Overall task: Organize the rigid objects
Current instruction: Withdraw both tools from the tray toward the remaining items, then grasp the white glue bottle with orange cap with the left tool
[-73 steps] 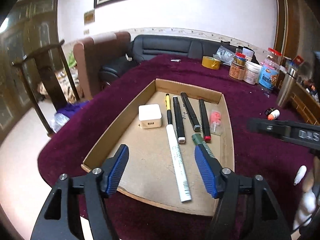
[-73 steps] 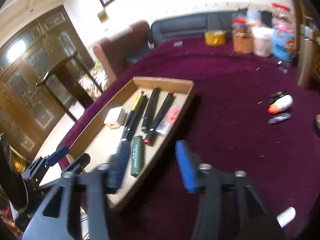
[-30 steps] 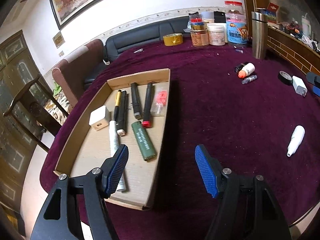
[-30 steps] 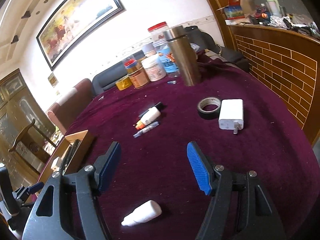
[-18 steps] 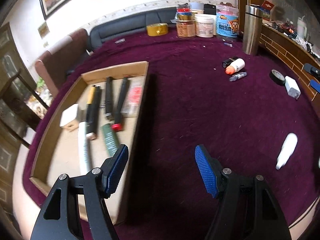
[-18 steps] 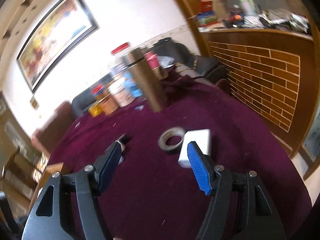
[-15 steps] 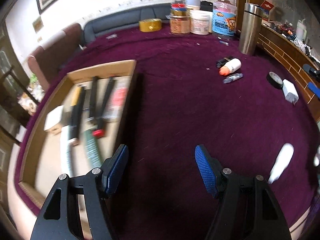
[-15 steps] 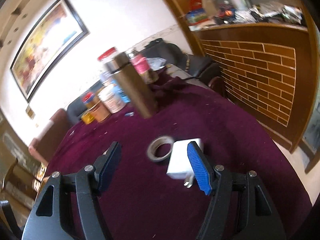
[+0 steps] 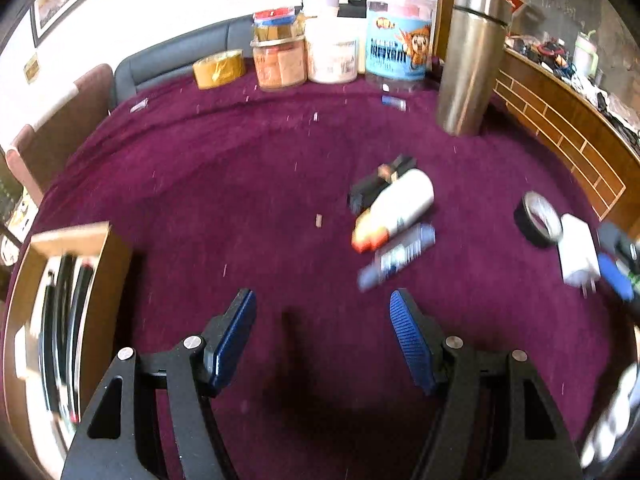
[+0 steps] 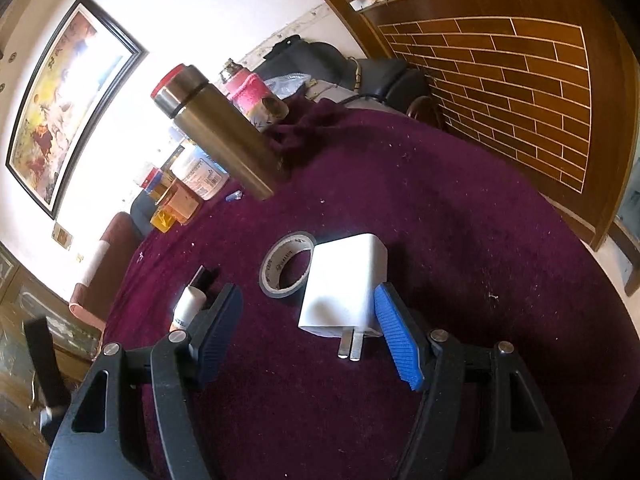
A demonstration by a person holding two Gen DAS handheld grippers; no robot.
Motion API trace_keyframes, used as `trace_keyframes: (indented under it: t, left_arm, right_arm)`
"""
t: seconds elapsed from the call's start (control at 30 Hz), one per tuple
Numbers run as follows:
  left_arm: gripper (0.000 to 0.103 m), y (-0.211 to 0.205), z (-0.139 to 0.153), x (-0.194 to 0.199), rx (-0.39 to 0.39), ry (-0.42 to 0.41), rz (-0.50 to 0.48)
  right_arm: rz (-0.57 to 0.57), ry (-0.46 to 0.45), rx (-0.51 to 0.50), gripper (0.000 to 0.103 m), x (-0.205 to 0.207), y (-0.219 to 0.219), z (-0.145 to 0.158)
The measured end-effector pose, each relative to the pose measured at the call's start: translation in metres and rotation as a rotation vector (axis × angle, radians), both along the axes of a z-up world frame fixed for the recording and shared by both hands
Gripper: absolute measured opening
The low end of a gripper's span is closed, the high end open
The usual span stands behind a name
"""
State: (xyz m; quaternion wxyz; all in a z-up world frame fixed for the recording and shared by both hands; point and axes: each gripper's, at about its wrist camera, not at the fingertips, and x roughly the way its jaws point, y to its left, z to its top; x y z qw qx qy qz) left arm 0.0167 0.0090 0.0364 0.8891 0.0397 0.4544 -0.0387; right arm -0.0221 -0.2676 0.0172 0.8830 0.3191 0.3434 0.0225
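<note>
My right gripper is open and low over the purple cloth. A white plug charger lies between its fingers, close to the right pad, prongs toward me. A black tape roll touches the charger's far left side. My left gripper is open and empty over bare cloth. Ahead of it lie a white bottle with an orange cap, a small blue tube and a black object. The charger and tape roll also show at right there.
A cardboard tray holding pens and markers sits at the left edge. A steel flask, jars and a yellow tape roll stand at the far side. A brick-pattern wooden wall runs to the right.
My left gripper swung right, away from the tray, toward the loose bottle and tube. My right gripper moved down and in until the charger lies between its fingers.
</note>
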Motion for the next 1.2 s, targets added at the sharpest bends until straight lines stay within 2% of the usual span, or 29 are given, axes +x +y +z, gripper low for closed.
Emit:
trace_keyframes:
  t: [0.17, 0.3, 0.43, 0.47, 0.57, 0.67, 0.8, 0.9, 0.93, 1.0, 1.07, 1.1, 1.13, 1.17, 1.2]
  left_arm:
    - [0.063, -0.014, 0.002, 0.03, 0.01, -0.05, 0.014]
    - [0.065, -0.019, -0.006, 0.051, -0.01, -0.042, 0.038]
    - [0.065, -0.029, -0.018, 0.07, -0.004, -0.017, 0.006]
    - [0.065, -0.028, -0.018, 0.07, -0.024, -0.01, -0.002]
    - [0.065, -0.007, -0.013, 0.07, -0.176, 0.005, -0.001]
    - [0.065, 0.0, -0.005, 0.071, -0.223, -0.005, -0.036]
    - [0.066, -0.012, 0.005, 0.077, -0.123, -0.067, -0.12]
    - [0.068, -0.027, 0.001, 0.088, -0.054, -0.066, -0.185]
    - [0.069, -0.035, -0.003, 0.092, -0.001, -0.075, -0.212]
    - [0.084, -0.049, -0.006, 0.093, 0.084, -0.13, -0.268]
    - [0.085, -0.069, -0.014, 0.095, 0.215, -0.159, -0.311]
    - [0.087, -0.076, -0.021, 0.096, 0.261, -0.14, -0.336]
    - [0.086, -0.081, -0.028, 0.095, 0.296, -0.131, -0.349]
    - [0.086, -0.084, -0.028, 0.09, 0.304, -0.184, -0.351]
    - [0.072, -0.088, -0.031, 0.087, 0.323, -0.174, -0.362]
  right_arm:
    - [0.0, 0.03, 0.02, 0.068, 0.003, -0.003, -0.006]
    - [-0.001, 0.05, 0.024, 0.068, 0.006, -0.003, -0.01]
    - [0.003, 0.067, 0.015, 0.068, 0.008, -0.003, -0.012]
    - [0.002, 0.066, 0.014, 0.068, 0.009, -0.003, -0.012]
    - [0.003, 0.068, 0.012, 0.068, 0.009, -0.003, -0.012]
    - [0.002, 0.068, 0.018, 0.069, 0.008, -0.003, -0.013]
    - [0.003, 0.068, 0.013, 0.07, 0.009, -0.002, -0.012]
    - [0.004, 0.067, 0.007, 0.07, 0.009, -0.001, -0.012]
    - [0.005, 0.068, 0.004, 0.07, 0.009, -0.001, -0.012]
    - [0.007, 0.068, -0.01, 0.071, 0.01, 0.001, -0.012]
    - [0.008, 0.068, -0.028, 0.071, 0.01, 0.003, -0.011]
    - [0.008, 0.068, -0.034, 0.071, 0.01, 0.004, -0.011]
    - [0.008, 0.067, -0.039, 0.071, 0.01, 0.004, -0.011]
    - [0.008, 0.066, -0.041, 0.071, 0.01, 0.004, -0.011]
    - [0.007, 0.065, -0.042, 0.071, 0.01, 0.004, -0.011]
